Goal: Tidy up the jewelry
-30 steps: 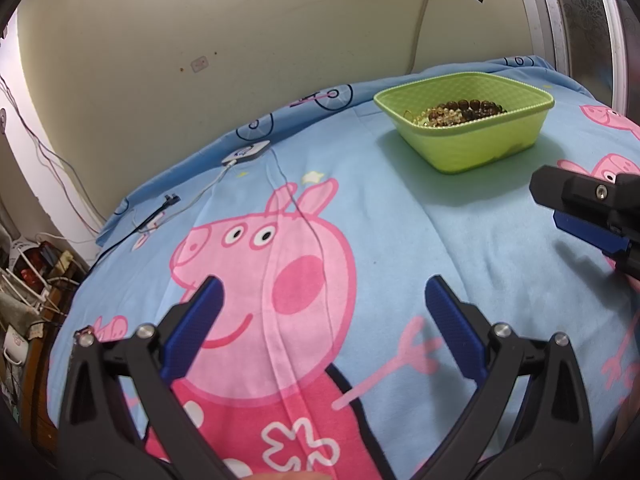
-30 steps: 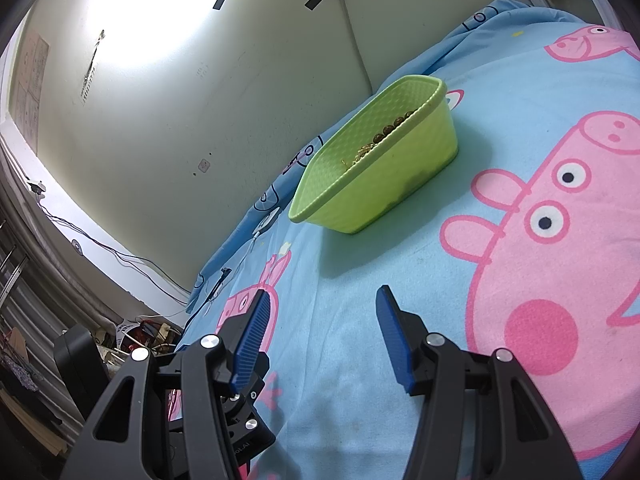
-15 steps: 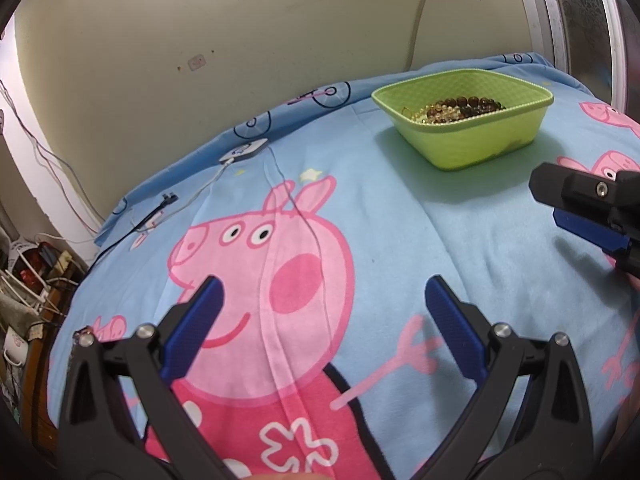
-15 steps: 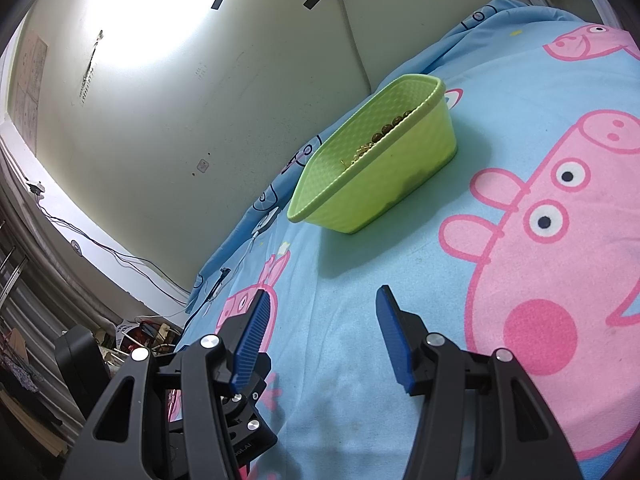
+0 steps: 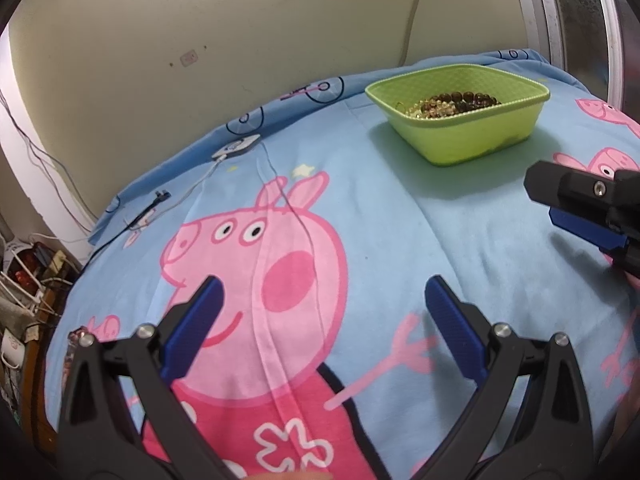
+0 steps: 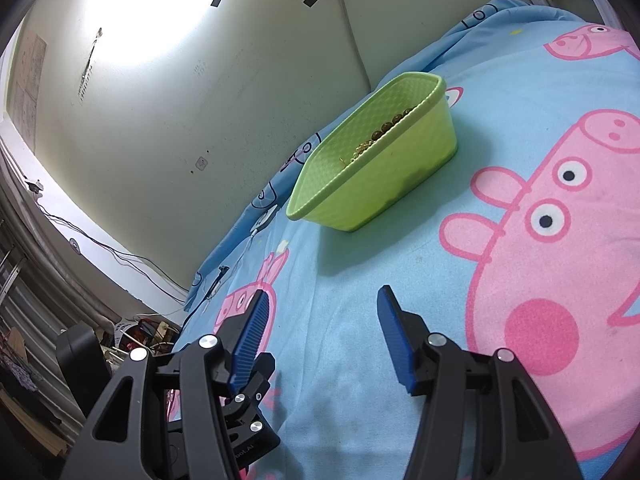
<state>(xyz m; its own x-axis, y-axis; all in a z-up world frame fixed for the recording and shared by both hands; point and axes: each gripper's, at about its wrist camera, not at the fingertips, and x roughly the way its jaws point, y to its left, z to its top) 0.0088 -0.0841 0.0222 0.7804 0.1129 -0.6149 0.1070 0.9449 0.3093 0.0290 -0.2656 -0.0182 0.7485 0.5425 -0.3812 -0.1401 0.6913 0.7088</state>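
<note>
A bed is covered by a light blue sheet (image 5: pixel 460 240) printed with large pink cartoon pigs; it fills most of both views. Behind its far edge a cream wall (image 5: pixel 240 20) is seen, with black tape crossed over a thin cord near the top. At the far left, beyond the bed's edge, cluttered shelves and loose wires are visible.

A green tub (image 5: pixel 464 136) is set on the sheet toward the far right, resting flat. Inside it a heap of beads (image 5: pixel 452 103) is seen, dark brown ones toward the right and paler golden ones toward the left. In the right wrist view the same tub (image 6: pixel 384 184) is seen from the side, well beyond the claw tips, with only the top of the beads (image 6: pixel 384 130) showing above its rim.

The left claw (image 5: pixel 322 300) is held spread above the sheet, over the pig's face, with nothing between its blue pads. The right claw (image 6: pixel 320 304) is likewise held spread, though less widely, with only bare sheet seen between its pads. It also enters the left wrist view from the right edge, near the tub's side.

A small white device (image 5: pixel 236 147) with a white cable is laid on the sheet at the far left.
</note>
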